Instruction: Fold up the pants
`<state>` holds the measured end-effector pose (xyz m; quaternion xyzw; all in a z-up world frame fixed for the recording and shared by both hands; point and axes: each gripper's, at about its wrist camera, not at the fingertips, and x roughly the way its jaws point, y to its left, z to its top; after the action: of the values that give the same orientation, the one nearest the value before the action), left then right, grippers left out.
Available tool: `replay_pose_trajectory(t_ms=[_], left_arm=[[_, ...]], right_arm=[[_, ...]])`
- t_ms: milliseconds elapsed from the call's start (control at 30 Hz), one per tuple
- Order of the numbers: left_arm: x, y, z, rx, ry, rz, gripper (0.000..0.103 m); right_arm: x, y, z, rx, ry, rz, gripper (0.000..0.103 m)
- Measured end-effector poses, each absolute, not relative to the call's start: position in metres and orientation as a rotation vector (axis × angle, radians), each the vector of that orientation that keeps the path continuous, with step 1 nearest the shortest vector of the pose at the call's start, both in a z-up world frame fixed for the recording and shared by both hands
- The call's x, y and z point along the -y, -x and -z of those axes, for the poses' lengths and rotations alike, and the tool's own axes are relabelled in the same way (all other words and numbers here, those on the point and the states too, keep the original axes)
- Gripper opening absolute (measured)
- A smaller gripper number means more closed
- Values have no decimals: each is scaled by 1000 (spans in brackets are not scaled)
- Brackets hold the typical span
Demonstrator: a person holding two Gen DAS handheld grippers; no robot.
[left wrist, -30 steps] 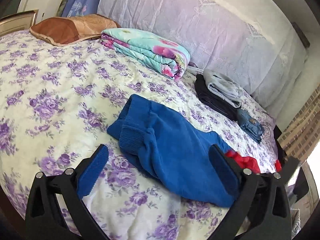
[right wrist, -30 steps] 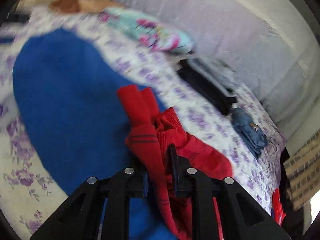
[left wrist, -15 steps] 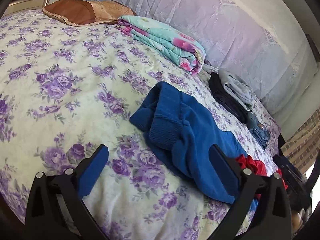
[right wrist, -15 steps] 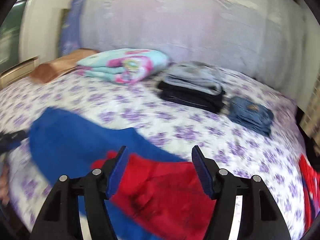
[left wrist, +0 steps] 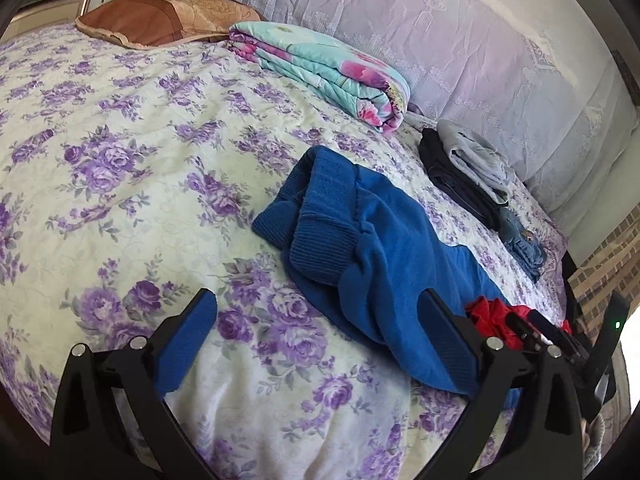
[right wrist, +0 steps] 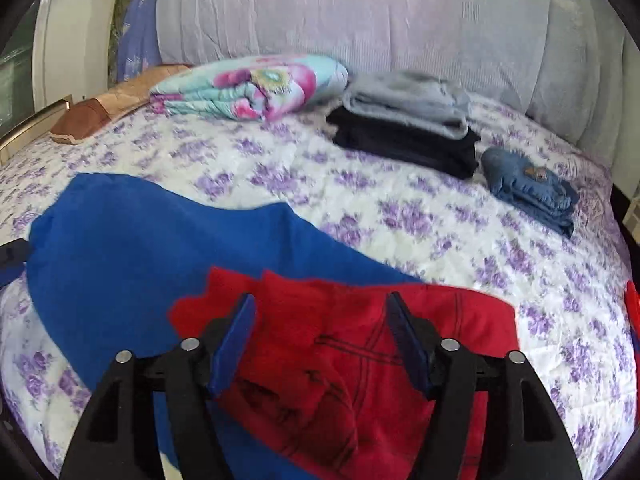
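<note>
Blue fleece pants (left wrist: 372, 264), soft and thick with ribbed cuffs, lay crumpled on a bed covered by a cream quilt printed with purple flowers (left wrist: 120, 168). In the left wrist view the two cuffs pointed toward the head of the bed, one overlapping the other, and the legs ran back toward the camera. The left gripper (left wrist: 320, 336) hovered over the quilt with its blue-padded fingers (left wrist: 188, 340) spread wide apart, gripping nothing; its right finger sat in front of the near edge of the blue pants, though contact could not be judged.

Red knit pants with dark stitched seams (right wrist: 360, 364) lay bunched on top of the blue pants in the right wrist view, near the front edge of the bed. The right gripper (right wrist: 322, 344) was above this red garment with its fingers well apart and nothing between them.

Farther back, a folded turquoise blanket with pink flowers (right wrist: 256, 88) rested near the lilac lace-covered headboard (right wrist: 360, 12), beside a brown and tan pillow (left wrist: 160, 20). To the right of the blanket, a folded grey garment (right wrist: 408, 100) sat on a folded black garment (right wrist: 408, 144). Just beside that stack lay a small folded pair of blue denim jeans (right wrist: 528, 192). The right wrist view was slightly blurred.
</note>
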<state>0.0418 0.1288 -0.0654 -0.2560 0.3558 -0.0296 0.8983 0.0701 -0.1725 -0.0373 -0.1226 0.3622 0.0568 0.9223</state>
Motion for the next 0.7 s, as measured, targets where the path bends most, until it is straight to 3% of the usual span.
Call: replay_pose_trajectory(t_ms=[100,600,667,700], left_arm=[[-126,-51,65,-751,560,110,98],[-143,-105,80,-808,709,177,98],[-145,-105,80,-788,743,195,95],[-147,-104,80,-785,754,196,83]], right_arm=[[167,-82,65,-830,278,-163,91],[184,-87,63,-859,132,-239,97],[184,-88,63,-860,129,-242,98],[185,-88,64,-860,127,-242,98]])
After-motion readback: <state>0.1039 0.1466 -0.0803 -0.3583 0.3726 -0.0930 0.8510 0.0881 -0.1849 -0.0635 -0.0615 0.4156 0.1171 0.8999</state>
